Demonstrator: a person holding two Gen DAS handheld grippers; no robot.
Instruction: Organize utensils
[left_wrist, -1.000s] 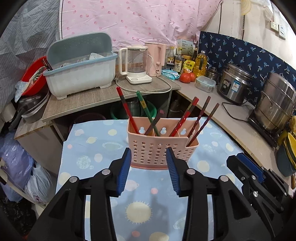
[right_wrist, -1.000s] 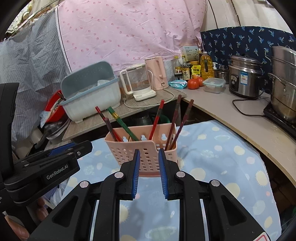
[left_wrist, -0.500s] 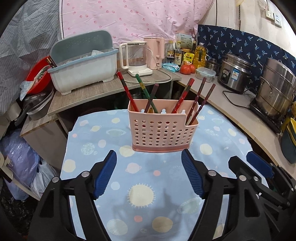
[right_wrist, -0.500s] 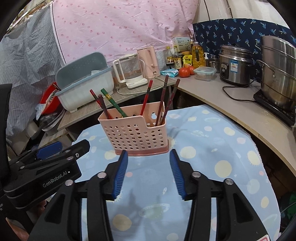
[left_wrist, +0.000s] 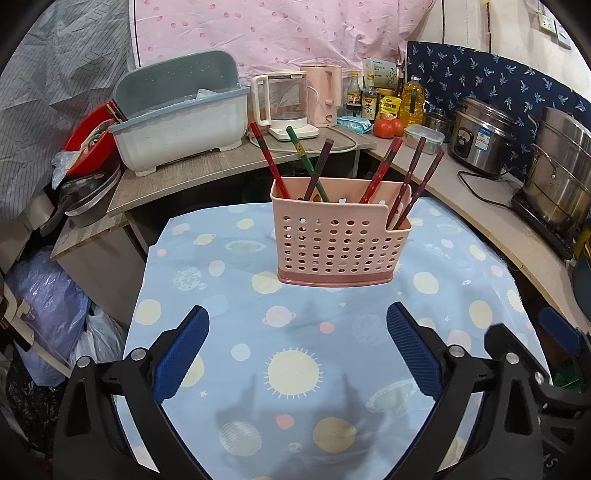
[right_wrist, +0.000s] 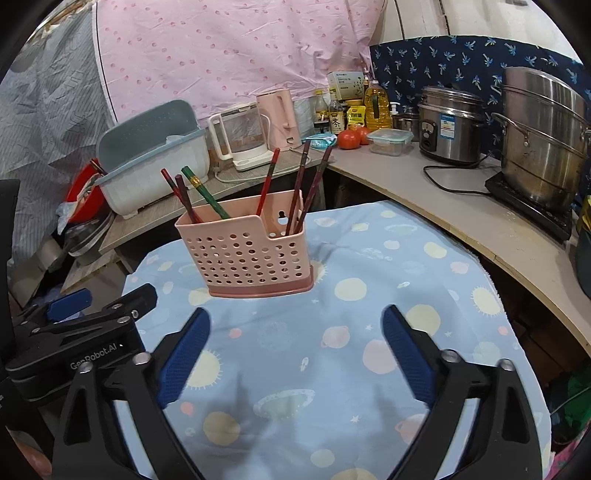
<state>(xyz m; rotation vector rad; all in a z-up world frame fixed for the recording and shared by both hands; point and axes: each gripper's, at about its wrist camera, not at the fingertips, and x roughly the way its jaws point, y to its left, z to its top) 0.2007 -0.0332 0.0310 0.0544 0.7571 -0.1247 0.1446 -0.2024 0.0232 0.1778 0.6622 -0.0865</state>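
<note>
A pink perforated holder (left_wrist: 338, 240) stands upright on the surface (left_wrist: 229, 332), which is covered with a pale blue cloth printed with suns and planets, toward its far edge. Chopsticks lean in it: a red one (left_wrist: 266, 157), a green one (left_wrist: 303, 162) and a dark one (left_wrist: 317, 168) in the left part, another red one (left_wrist: 382, 168) near the middle, and a dark pair (left_wrist: 417, 181) in the lower right compartment. The left tool (left_wrist: 297, 341) hovers near the holder, its blue-padded jaws having just been opening and now spread wide with nothing between them. The right tool (right_wrist: 295, 343) is spread just as wide after opening, also empty, well short of the holder. On the far counter (left_wrist: 207, 170) sit a grey dish tub (left_wrist: 181, 122) and a glass kettle (left_wrist: 284, 107).
</note>
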